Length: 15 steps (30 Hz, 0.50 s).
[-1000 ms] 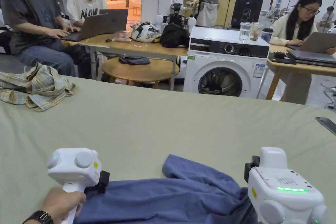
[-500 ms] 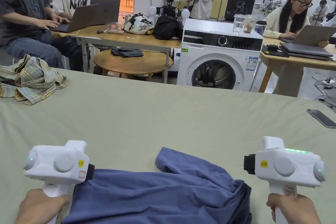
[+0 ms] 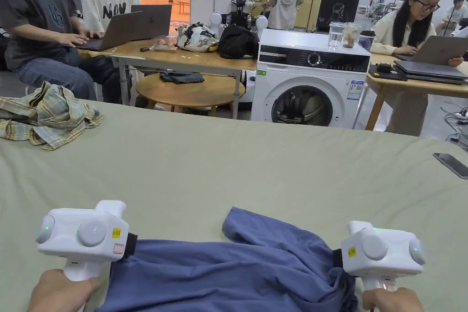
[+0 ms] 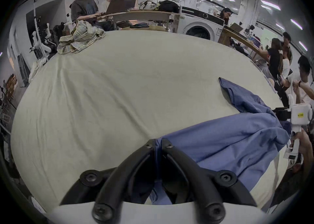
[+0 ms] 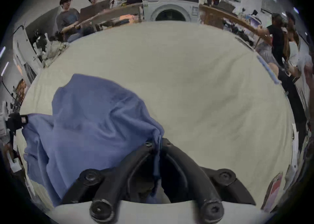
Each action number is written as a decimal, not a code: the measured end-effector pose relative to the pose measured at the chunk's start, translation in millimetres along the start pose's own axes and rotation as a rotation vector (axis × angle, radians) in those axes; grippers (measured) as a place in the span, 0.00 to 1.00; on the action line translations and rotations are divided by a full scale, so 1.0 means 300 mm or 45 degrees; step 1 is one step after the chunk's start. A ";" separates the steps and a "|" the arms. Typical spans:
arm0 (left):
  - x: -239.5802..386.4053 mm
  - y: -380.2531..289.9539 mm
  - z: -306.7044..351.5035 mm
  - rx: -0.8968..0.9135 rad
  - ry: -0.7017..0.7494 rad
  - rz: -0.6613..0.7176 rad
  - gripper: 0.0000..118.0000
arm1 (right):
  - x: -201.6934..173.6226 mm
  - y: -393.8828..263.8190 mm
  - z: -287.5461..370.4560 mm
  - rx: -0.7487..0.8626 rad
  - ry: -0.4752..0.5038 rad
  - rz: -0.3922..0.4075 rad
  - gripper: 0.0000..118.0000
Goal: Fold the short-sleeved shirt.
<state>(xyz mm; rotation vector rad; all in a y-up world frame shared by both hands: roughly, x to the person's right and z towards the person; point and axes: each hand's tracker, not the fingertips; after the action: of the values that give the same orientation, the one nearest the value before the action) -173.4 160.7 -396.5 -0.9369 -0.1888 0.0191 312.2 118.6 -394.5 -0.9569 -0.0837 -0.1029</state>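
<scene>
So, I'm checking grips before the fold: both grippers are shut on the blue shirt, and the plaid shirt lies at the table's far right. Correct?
Not quite. The plaid shirt lies at the table's far left, as the head view shows. The left gripper and right gripper are both shut on the blue shirt.

Probably a lab-office: laptops [image 3: 137,25] on desks, washing machine [image 3: 311,82] alongside.

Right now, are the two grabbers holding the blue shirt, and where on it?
Yes. The left gripper pinches the blue shirt at its left edge, and the right gripper pinches bunched fabric at its right edge.
</scene>
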 end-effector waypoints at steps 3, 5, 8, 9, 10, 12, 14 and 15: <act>0.002 0.017 0.024 0.020 -0.004 -0.001 0.00 | 0.024 0.026 0.049 0.093 -0.039 0.004 0.01; -0.002 0.041 0.045 0.044 -0.015 -0.001 0.00 | 0.023 0.048 0.105 0.182 -0.079 0.037 0.01; -0.012 0.090 0.094 0.114 0.004 -0.010 0.00 | 0.039 0.104 0.201 0.304 -0.133 0.029 0.01; -0.019 0.114 0.118 0.144 0.014 -0.005 0.00 | 0.046 0.127 0.239 0.347 -0.154 0.031 0.01; -0.027 0.134 0.146 0.170 0.016 0.010 0.00 | 0.056 0.149 0.277 0.387 -0.162 0.019 0.01; -0.047 0.187 0.202 0.232 0.012 0.024 0.00 | 0.072 0.192 0.346 0.447 -0.187 0.015 0.01; -0.063 0.242 0.265 0.297 0.045 0.026 0.00 | 0.083 0.230 0.417 0.504 -0.199 0.021 0.01; -0.075 0.272 0.300 0.324 0.038 0.030 0.00 | 0.088 0.250 0.456 0.538 -0.215 0.027 0.01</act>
<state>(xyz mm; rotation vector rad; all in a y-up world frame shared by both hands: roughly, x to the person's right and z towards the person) -205.5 279.0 -413.5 -0.6850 -0.1438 0.0501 344.2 272.2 -373.7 -0.5423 -0.2410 0.0162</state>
